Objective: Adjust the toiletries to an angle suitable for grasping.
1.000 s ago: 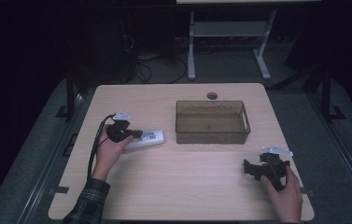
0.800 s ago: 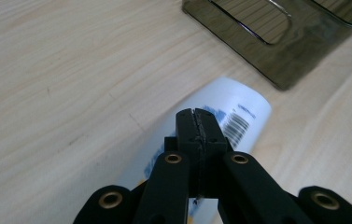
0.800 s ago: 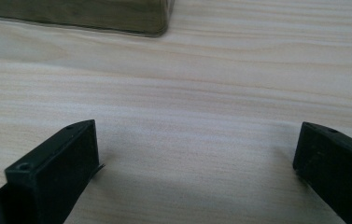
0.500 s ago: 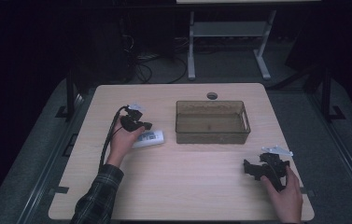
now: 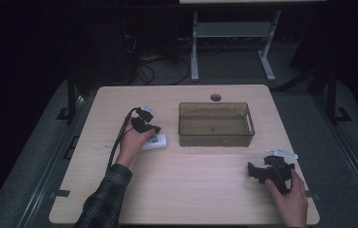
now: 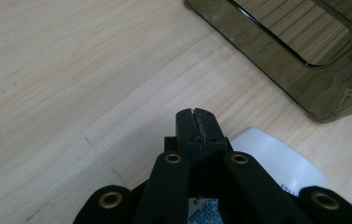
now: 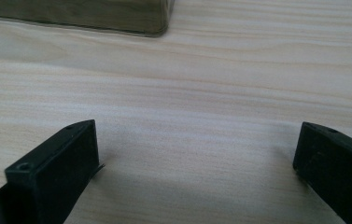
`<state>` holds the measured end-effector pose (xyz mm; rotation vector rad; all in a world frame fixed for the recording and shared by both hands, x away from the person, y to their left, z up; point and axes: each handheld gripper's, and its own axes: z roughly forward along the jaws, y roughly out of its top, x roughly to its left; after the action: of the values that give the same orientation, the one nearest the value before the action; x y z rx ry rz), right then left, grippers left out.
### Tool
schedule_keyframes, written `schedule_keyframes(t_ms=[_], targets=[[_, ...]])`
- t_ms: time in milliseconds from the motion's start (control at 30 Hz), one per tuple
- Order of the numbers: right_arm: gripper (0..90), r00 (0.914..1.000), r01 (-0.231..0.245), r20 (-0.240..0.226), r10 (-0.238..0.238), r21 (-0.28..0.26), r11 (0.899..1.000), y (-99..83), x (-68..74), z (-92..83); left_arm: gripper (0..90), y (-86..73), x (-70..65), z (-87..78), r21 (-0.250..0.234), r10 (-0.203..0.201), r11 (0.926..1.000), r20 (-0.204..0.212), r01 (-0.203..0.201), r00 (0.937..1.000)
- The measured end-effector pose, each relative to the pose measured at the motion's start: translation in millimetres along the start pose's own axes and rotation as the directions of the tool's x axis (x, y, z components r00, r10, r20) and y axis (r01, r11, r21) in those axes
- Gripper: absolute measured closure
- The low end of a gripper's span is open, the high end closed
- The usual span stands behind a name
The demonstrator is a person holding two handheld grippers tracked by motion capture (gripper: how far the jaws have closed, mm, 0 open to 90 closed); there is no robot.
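Observation:
A white flat packet point(image 5: 156, 141) lies on the wooden table point(image 5: 191, 194), just left of a clear brown plastic bin point(image 5: 214, 139). My left gripper point(image 5: 154, 128) hovers over the packet with its jaws pressed together and nothing between their tips. In the left gripper view the shut gripper point(image 6: 196, 116) points at bare wood, the packet point(image 6: 276, 161) lies beneath and to its right, and the bin's wall point(image 6: 281, 70) is ahead on the right. My right gripper point(image 5: 251, 171) rests near the table's front right, open. In the right gripper view the gripper point(image 7: 197, 144) spans bare wood.
The bin looks empty. A round cable hole point(image 5: 215, 97) sits at the table's far edge behind it. A corner of the bin point(image 7: 117, 14) shows at the top of the right gripper view. Cables and a white frame stand on the dark floor beyond.
My left gripper has moved right and slightly away from the person, toward the bin, and now sits over the white packet. The right gripper has stayed in place.

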<state>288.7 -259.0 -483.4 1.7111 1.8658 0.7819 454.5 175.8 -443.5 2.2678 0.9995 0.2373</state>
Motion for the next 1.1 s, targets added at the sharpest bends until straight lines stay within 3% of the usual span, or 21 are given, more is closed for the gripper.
schedule_keyframes(t_ms=[233, 333, 733, 1100], targets=[[0.0, 1.0, 0.0, 0.001, 0.0, 0.0, 1.0, 0.0, 0.0, 0.0, 90.0, -4.0, -7.3, 1.4, 0.03, 0.01, 0.9995, 0.025, -0.01, 0.9996], [0.0, 1.0, 0.0, 0.001, 0.0, 0.0, 1.0, 0.0, 0.0, 0.0, 90.0, -6.4, -14.6, 2.4, 0.058, 0.047, 0.997, 0.042, -0.05, 0.998], [0.0, 1.0, 0.001, 0.001, -0.001, 0.0, 1.0, 0.0, 0.0, 0.0, 90.0, -19.6, -34.7, -5.7, 0.075, 0.067, 0.9944, 0.088, -0.074, 0.9938], [0.0, 1.0, 0.0, 0.001, 0.0, 0.0, 1.0, 0.0, 0.0, 0.0, 90.0, -36.7, -48.9, -21.7, 0.078, 0.072, 0.9938, 0.092, -0.079, 0.9931]])
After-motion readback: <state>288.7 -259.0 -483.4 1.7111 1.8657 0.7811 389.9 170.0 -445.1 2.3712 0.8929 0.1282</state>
